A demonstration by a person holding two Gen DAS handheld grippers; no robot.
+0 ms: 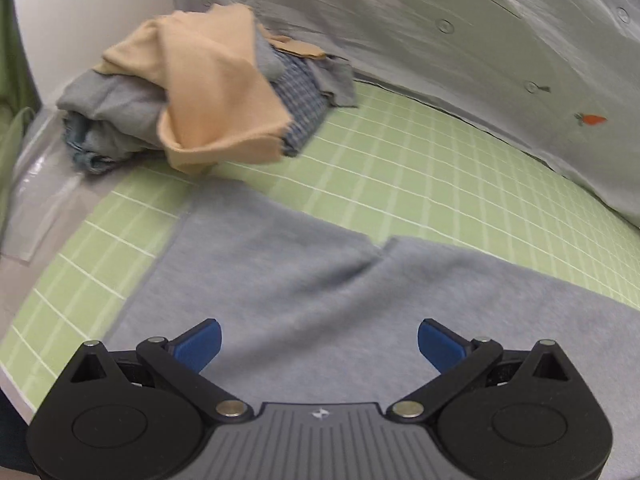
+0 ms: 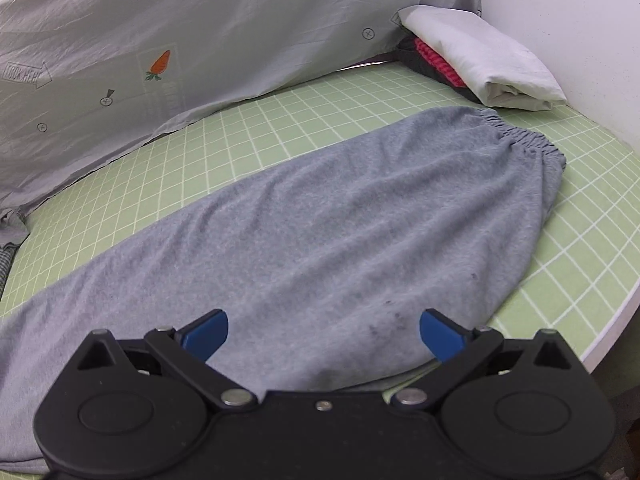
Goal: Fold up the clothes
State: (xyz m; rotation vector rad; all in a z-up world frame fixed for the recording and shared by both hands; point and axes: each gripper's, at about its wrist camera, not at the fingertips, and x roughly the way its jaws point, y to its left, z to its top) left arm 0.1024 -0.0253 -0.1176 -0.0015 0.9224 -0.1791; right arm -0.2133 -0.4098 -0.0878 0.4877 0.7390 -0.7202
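My left tool and right tool both hang spread wide, gripping nothing, above the grey trousers lying flat on the green grid desk. A heap of clothes sits at the far left.

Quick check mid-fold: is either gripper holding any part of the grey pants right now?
Nothing is held. The left gripper and right gripper both stand open above the grey pants, with no fabric between their fingers.
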